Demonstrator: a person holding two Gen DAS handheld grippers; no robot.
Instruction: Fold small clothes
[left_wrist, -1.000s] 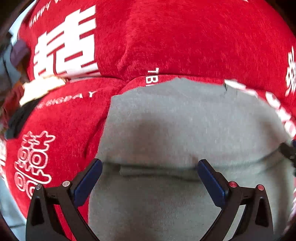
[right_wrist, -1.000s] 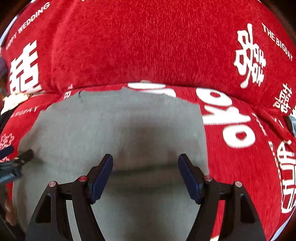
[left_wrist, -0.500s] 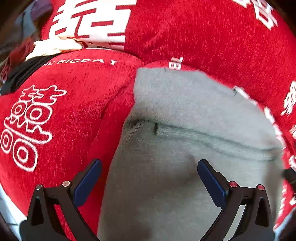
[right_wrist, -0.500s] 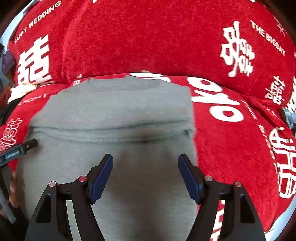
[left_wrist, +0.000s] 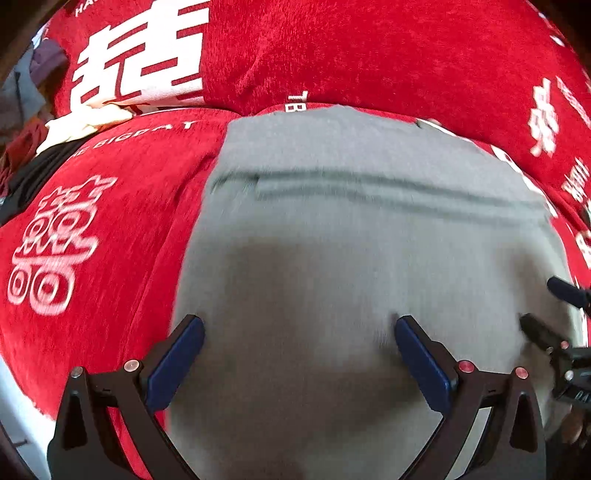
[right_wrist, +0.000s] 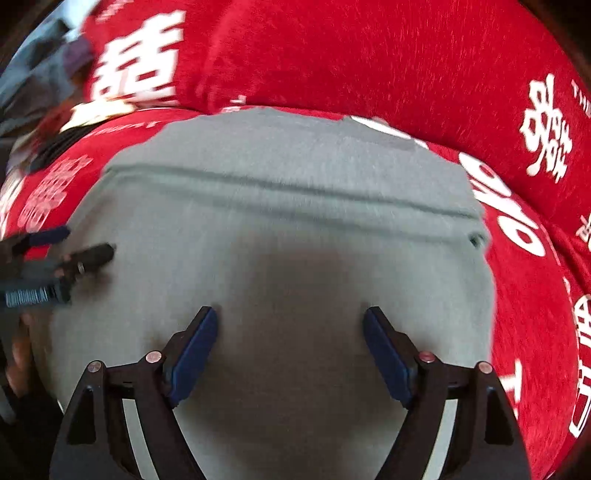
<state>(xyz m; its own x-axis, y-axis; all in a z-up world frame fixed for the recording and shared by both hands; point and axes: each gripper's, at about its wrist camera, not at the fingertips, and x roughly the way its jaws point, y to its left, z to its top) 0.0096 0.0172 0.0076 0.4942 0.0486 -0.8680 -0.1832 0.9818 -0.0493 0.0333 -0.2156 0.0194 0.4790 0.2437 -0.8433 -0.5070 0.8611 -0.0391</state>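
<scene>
Red plush fabric (left_wrist: 122, 280) printed with white characters and Latin lettering covers the work surface and rises behind it as a rounded bolster (left_wrist: 369, 55). A grey garment (left_wrist: 351, 240) lies flat on this red cover, its far part bearing a straight seam or folded edge that runs across its width. A pile of other clothes (left_wrist: 55, 125), pale, dark and reddish, sits at the far left edge of the surface. The left gripper (left_wrist: 299, 354) hangs over the near part of the grey garment with its blue pads (left_wrist: 173, 365) spread wide; nothing sits between them. The right gripper (right_wrist: 290, 343) hangs over the same garment, beside the left one; its jaws have just been opening and now stand wide apart with no cloth pinched between them. Each wrist view shows the other gripper at its frame edge, over the garment's side. Both views are blurred, so contact between pads and cloth cannot be confirmed.
</scene>
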